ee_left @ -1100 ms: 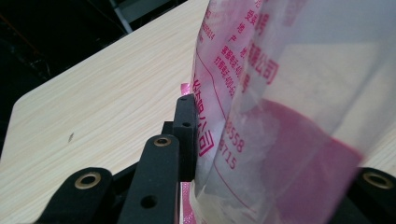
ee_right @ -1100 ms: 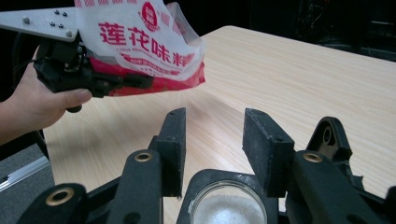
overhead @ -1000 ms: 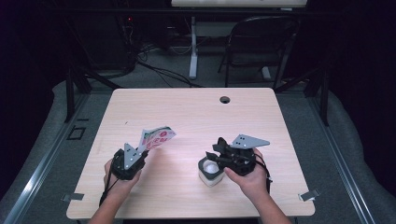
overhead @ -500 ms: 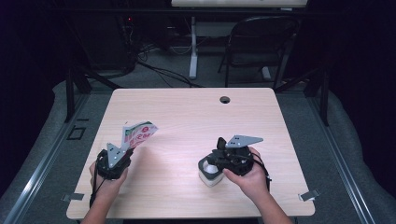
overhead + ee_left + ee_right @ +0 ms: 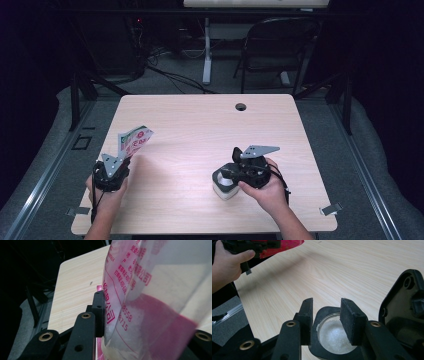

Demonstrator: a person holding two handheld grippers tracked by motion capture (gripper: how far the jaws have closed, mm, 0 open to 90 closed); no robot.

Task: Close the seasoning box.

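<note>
Fig.: my left gripper [image 5: 122, 162], lower left of high view, pinches pink-printed bag [image 5: 134, 141]. My right gripper [image 5: 226, 174], lower centre-right, jaws just been closing w/ black rim of white-powder jar [image 5: 223, 184] between them.

The high view looks forward and down on the whole surface [image 5: 200, 125] from above its near edge. The left gripper view sits very close behind a printed bag [image 5: 150, 302], facing across the surface. The right gripper view looks closely down at a jar [image 5: 334, 336]; both share the bag [image 5: 284, 246].
</note>
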